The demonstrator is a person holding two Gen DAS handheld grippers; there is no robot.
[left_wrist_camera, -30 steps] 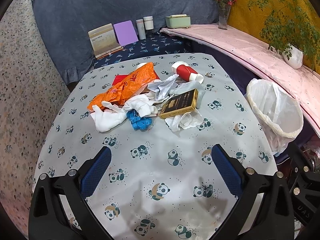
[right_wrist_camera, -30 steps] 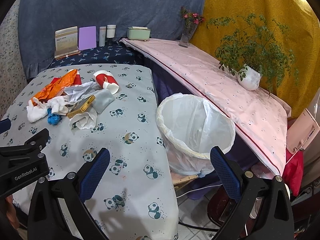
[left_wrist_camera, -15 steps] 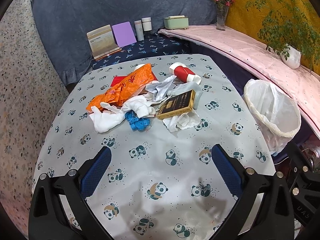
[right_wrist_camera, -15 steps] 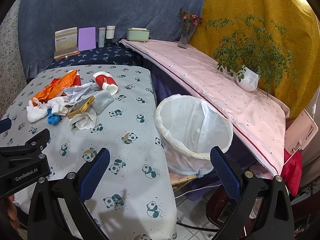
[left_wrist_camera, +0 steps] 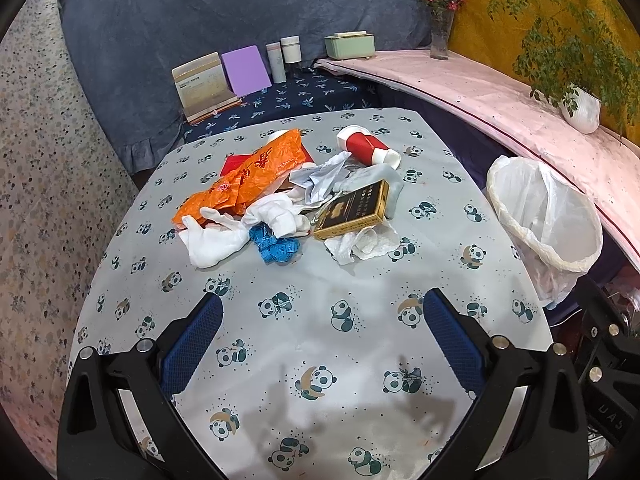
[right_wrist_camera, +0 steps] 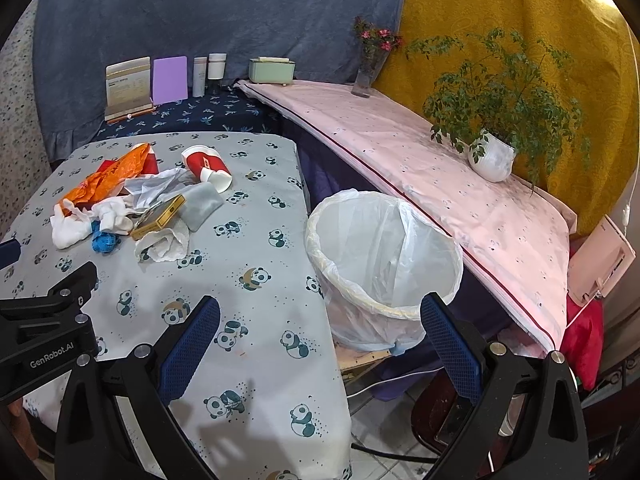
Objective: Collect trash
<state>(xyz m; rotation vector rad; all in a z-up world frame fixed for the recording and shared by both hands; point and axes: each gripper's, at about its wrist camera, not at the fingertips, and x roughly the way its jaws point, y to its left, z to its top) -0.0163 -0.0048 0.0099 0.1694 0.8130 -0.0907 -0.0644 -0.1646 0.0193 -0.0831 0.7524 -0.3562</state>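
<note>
Left wrist view: the left gripper hangs with jaws wide and empty over the table, the trash pile at twelve o'clock, the lined bin at two. Right wrist view: the right gripper, jaws wide and empty, has the bin at twelve o'clock and the pile at ten

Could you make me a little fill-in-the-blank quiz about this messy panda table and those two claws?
1. The red and white paper cup lies on its ____.
2. Both the left claw and the right claw are ____ and hold nothing.
3. The white plastic liner in the round trash bin holds ____ pieces of trash so far.
4. The dark and gold flat box rests partly on crumpled ____ tissue paper.

Missing words: side; open; no; white
</note>
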